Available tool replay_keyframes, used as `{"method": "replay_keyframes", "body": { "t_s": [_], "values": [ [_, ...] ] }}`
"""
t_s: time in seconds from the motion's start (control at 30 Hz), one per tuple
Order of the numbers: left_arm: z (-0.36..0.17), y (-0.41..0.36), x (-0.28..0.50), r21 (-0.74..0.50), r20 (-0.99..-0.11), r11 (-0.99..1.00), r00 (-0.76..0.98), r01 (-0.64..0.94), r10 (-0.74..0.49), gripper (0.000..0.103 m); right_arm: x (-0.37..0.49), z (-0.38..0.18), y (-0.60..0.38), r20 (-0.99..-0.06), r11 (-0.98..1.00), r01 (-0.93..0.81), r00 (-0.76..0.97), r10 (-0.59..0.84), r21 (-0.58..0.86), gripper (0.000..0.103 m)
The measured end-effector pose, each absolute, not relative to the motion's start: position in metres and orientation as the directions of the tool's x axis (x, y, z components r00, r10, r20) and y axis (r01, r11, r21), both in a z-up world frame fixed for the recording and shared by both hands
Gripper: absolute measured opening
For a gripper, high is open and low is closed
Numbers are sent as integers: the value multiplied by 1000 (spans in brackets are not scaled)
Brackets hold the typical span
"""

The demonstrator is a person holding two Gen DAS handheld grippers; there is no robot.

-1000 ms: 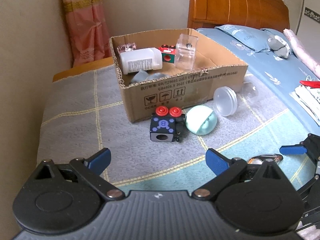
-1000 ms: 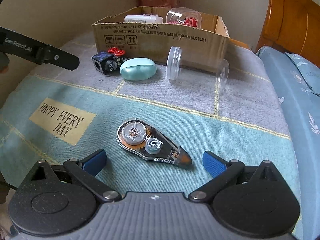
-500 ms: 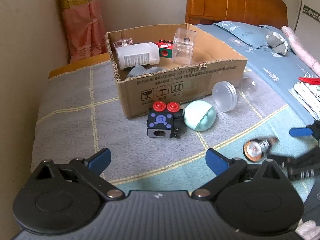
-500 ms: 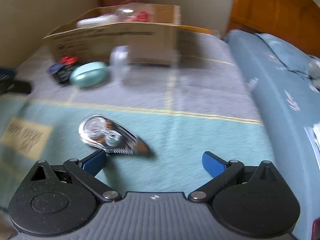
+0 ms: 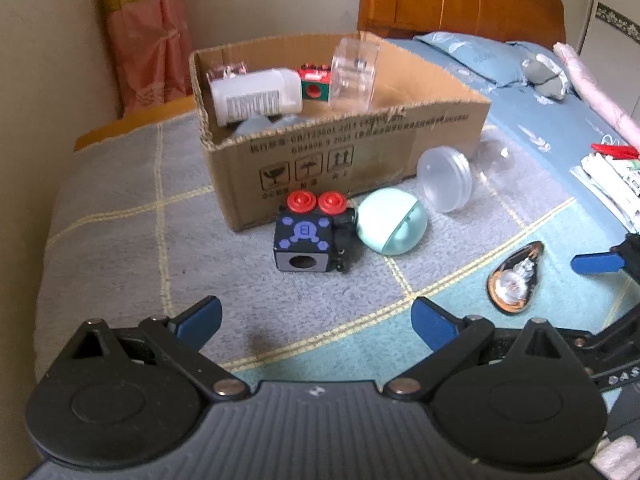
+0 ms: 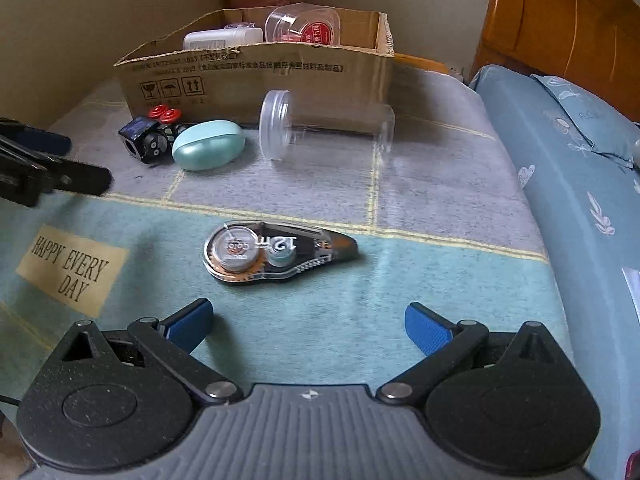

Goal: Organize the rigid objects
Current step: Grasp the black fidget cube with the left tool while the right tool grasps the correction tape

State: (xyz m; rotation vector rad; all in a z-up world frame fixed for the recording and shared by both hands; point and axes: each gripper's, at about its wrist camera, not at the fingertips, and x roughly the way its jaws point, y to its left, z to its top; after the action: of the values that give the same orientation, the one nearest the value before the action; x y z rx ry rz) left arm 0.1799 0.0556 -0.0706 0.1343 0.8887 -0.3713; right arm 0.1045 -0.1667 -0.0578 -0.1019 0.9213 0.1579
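Observation:
A clear correction-tape dispenser [image 6: 276, 250] lies on the teal blanket just ahead of my open, empty right gripper [image 6: 308, 326]; it also shows in the left wrist view [image 5: 514, 280]. A black fidget cube with red buttons [image 5: 310, 238], a mint oval case [image 5: 390, 226] and a clear jar on its side [image 5: 446, 180] lie in front of the cardboard box [image 5: 348, 160]. My left gripper [image 5: 316, 322] is open and empty, short of the cube. The box holds a white bottle [image 5: 256, 98], a red-green cube [image 5: 316, 82] and a clear container [image 5: 354, 72].
The blanket covers a bed with a wooden headboard [image 5: 460, 0]. A blue pillow [image 5: 480, 56] and a grey plush [image 5: 546, 78] lie at the back right. Papers [image 5: 608, 184] lie at the right edge. A wall and pink curtain [image 5: 148, 32] stand behind the box.
My right gripper swung aside and back, and the tape dispenser now lies turned, tip pointing right. My left gripper shifted slightly closer to the cube. Both stayed open.

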Motion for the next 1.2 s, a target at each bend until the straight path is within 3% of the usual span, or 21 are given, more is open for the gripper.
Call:
{"method": "replay_keyframes", "body": {
  "t_s": [0.3,0.47,0.6,0.67,1.2],
  "values": [
    [-92,55,203,-24,-754,945,614,327,-232,95,101,-59,-168,-775,981,-193,623,107,-20,103],
    [-89,47,208,-7,-735,936,633,351,-243,71,100,-60,-169,-765,980,-198,635,111,-21,103],
    [-88,43,213,1,-728,934,641,357,-244,62,100,-60,-169,-759,979,-201,641,114,-22,103],
    [-86,40,215,-2,-727,932,640,361,-250,47,100,-61,-169,-756,979,-203,644,116,-22,103],
    [-84,57,160,-33,-755,963,625,268,-199,47,99,-61,-168,-750,977,-214,650,124,-23,103]
  ]
}}
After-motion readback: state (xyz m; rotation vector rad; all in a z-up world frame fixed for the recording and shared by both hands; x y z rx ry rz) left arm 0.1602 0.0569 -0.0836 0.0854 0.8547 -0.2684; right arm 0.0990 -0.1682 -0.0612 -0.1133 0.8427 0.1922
